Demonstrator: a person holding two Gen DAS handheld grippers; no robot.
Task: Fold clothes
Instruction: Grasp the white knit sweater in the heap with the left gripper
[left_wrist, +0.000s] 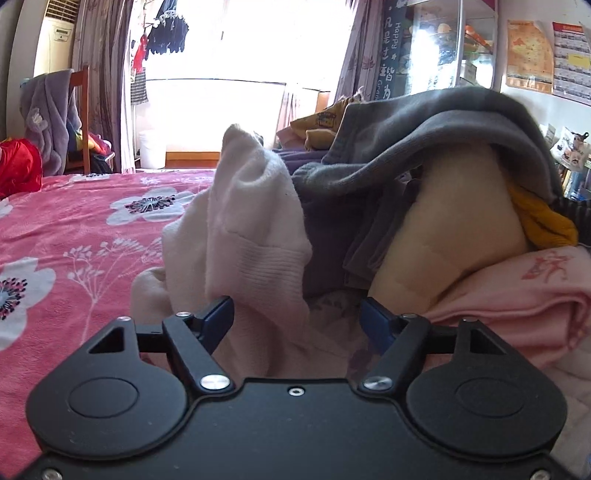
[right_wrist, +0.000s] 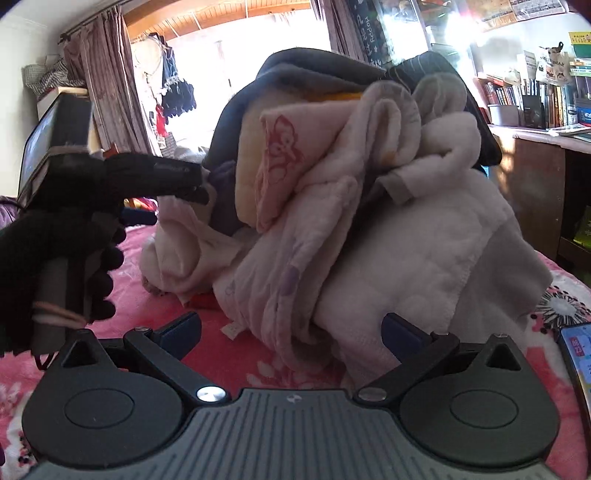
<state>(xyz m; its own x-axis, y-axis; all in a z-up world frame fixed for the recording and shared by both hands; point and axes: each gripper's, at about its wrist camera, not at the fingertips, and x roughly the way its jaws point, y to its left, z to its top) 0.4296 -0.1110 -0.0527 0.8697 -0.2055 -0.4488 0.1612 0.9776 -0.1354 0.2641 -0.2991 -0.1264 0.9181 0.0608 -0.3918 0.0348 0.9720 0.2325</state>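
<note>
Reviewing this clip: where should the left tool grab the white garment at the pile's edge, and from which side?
Judging by its pose, grip the white garment at its ribbed hem, which hangs free just ahead of the open left tool. Come straight in from the bedspread side; the grey garment overlaps only farther right.

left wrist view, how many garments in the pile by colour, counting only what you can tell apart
white knit garment: 1
grey fleece garment: 1
cream-yellow soft garment: 1
mustard-yellow knit garment: 1
folded pale pink garment with a red print: 1
purple garment: 1
total: 6 told apart; more may lie hidden
</note>
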